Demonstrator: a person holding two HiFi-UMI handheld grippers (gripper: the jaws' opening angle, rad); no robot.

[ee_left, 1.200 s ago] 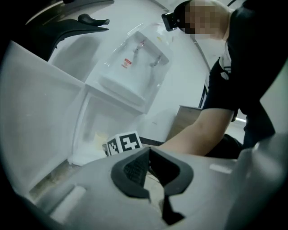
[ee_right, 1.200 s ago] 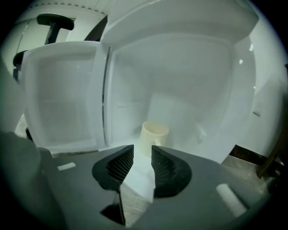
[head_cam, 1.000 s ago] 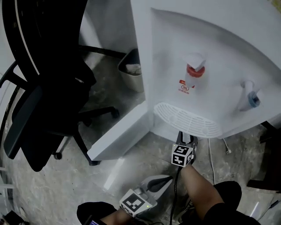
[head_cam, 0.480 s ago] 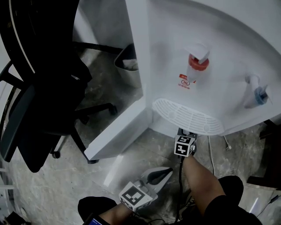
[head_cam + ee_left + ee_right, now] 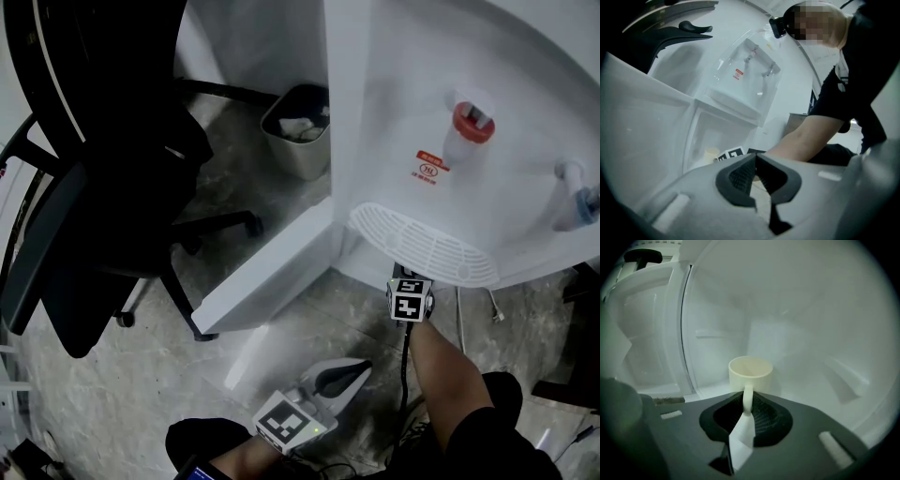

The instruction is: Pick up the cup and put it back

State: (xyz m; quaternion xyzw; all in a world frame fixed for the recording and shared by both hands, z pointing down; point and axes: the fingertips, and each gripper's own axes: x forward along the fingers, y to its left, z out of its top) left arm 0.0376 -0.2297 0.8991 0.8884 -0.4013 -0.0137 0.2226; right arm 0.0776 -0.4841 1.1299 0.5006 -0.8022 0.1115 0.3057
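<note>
moved: right tongs further under water dispenser
right tongs: closing around cup handle
left tongs: together, empty

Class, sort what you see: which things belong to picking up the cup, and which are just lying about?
Job: cup, inside the white cabinet; right gripper, jaws closing around the handle.
Lying about: office chair; waste bin; red tap; drip tray; left gripper, shut, empty.
</note>
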